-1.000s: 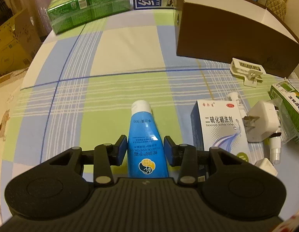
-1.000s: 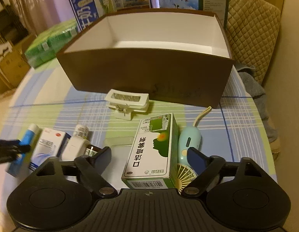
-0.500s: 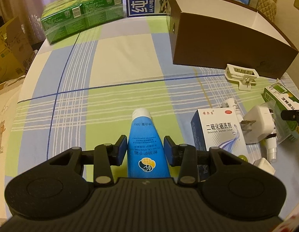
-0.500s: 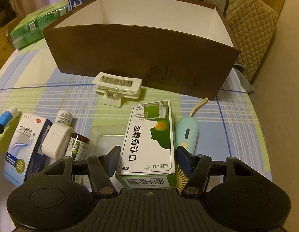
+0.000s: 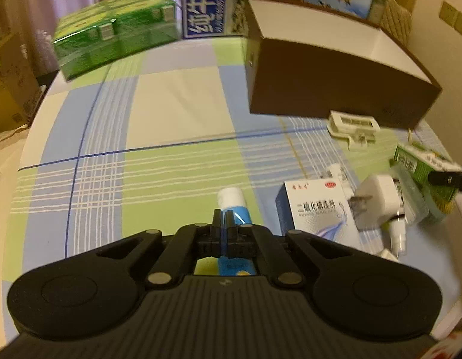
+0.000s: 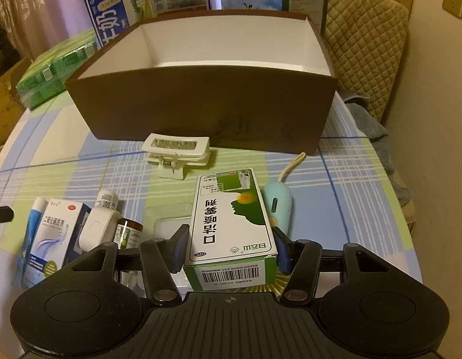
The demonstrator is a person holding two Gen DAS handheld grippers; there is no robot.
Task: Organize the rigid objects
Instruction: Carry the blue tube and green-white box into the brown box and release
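Note:
My left gripper (image 5: 222, 220) is shut on the flat end of a blue tube with a white cap (image 5: 232, 202), which hangs tilted over the checked tablecloth. My right gripper (image 6: 231, 243) is shut on a green and white medicine box (image 6: 231, 218), its pads against both long sides. A big brown open box with a white inside (image 6: 207, 101) stands behind; it also shows in the left wrist view (image 5: 335, 86). The blue tube (image 6: 32, 230) shows at the far left of the right wrist view.
On the cloth lie a blue and white medicine box (image 5: 317, 212), a white plug adapter (image 5: 377, 203), a white clip (image 6: 177, 152), a small brown bottle (image 6: 127, 232), a white bottle (image 6: 106, 199), a clear case (image 6: 168, 220) and a mint hand fan (image 6: 277, 203). Green packs (image 5: 114, 45) and a milk carton (image 5: 204, 3) stand at the back.
My left gripper has closed tight on the tube's flat end and lifted it. My right gripper has closed onto the green box and holds it.

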